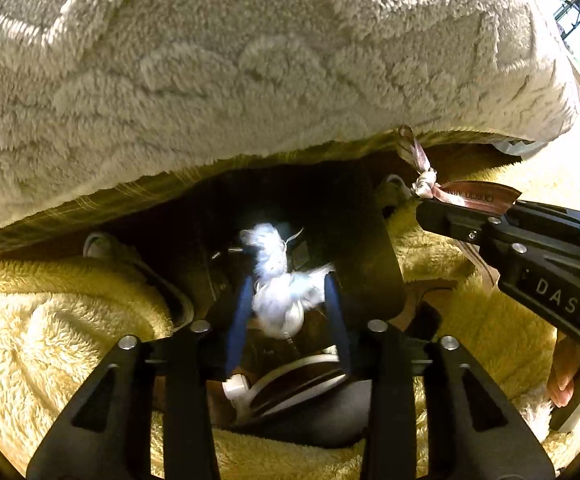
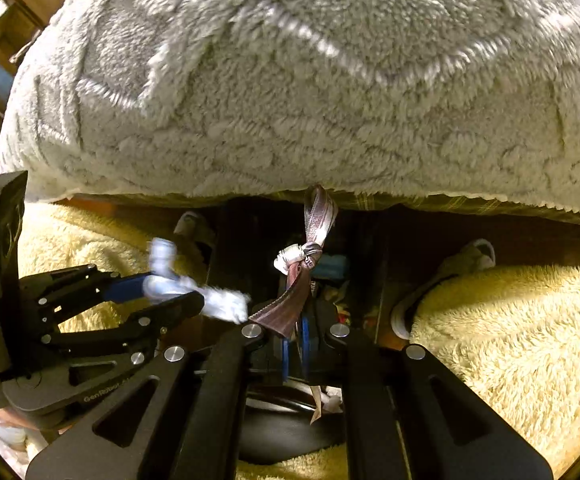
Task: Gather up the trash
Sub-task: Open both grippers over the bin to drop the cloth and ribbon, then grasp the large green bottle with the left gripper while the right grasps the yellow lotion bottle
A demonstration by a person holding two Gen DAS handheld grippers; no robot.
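fingers (image 1: 246, 308) of the left gripper (image 1: 290, 304) pinch a crumpled white tissue (image 1: 280, 280) over the dark gap; right gripper (image 2: 295, 340) clamps a knotted brown ribbon (image 2: 293, 304) hanging from the fleecy grey cushion (image 2: 309, 100) beyond.

Dark gap (image 1: 290, 200) under overhanging cushion (image 1: 250, 80)

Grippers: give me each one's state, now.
Left gripper: closed on the white tissue wad.
Right gripper: closed on the brown ribbon.
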